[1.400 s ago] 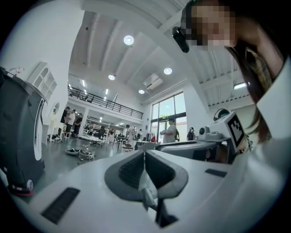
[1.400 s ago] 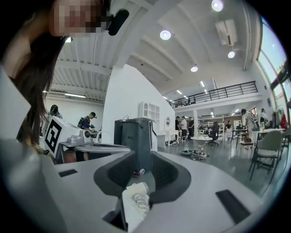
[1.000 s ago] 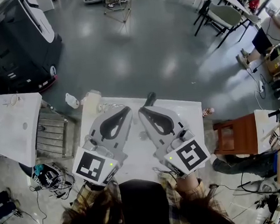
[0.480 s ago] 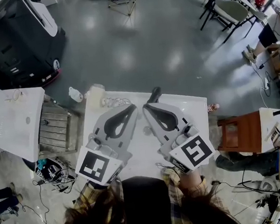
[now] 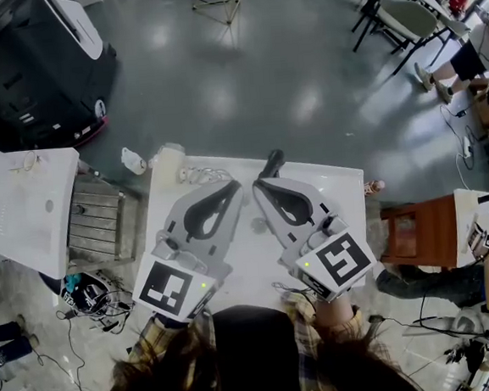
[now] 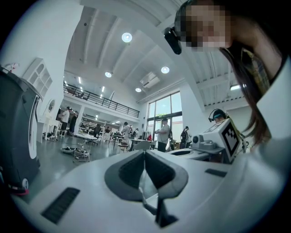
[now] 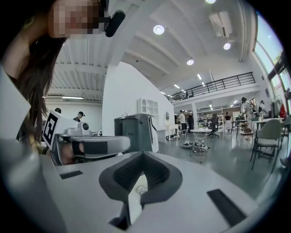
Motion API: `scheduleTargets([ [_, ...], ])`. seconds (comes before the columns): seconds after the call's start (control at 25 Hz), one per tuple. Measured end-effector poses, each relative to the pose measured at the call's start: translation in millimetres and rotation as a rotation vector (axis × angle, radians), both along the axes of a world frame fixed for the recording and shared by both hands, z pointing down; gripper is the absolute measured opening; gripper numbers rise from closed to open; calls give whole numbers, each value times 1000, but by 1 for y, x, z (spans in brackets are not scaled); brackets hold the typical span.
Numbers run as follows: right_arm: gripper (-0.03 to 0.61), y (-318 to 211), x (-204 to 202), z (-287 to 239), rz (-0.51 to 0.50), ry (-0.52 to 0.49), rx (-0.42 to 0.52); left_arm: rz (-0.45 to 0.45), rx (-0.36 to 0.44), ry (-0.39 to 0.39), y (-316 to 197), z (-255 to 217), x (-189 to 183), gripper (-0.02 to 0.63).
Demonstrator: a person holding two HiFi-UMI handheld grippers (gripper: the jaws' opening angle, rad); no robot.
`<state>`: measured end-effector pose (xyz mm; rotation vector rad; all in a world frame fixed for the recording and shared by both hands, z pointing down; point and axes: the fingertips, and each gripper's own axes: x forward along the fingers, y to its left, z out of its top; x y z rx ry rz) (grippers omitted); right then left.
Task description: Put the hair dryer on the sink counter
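1. The white worktop fills the middle of the head view, so I place everything against it. It is the landing spot, and a good part of its surface is bare.
2. The left hand-held gripper hovers over the worktop's left half. Its jaws are pressed together with nothing between them. My read is that it is the spare here, best kept clear of the other gripper's path.
3. The right hand-held gripper hovers over the worktop's right half, jaws likewise together and empty, its tip aimed at the far edge.
4. A pale jug-like container sits at the worktop's far left corner, well out of the way.
5. A short dark thing lies at the worktop's far edge, just past the right tip. I take it for the hair dryer, though too little shows to tell which part it is. Nothing grips it.
6. If it needs settling, I'd spread the right jaws before reaching and take it across its thickest part. Then draw it inward from the edge and lay it flat, letting go only once it lies still. That close to the edge, a nudge could send it to the floor.
7. A thin cable lies coiled near the worktop's far left; keep the dryer off it.
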<state>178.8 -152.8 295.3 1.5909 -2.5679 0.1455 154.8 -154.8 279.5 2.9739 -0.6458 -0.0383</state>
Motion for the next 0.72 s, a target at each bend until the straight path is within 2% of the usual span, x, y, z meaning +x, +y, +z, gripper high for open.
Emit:
scheduleTargets([
  [0.72,14,2,-2,-7,-16,-15,7,-2,-1,3,-1,-3,-1,18],
])
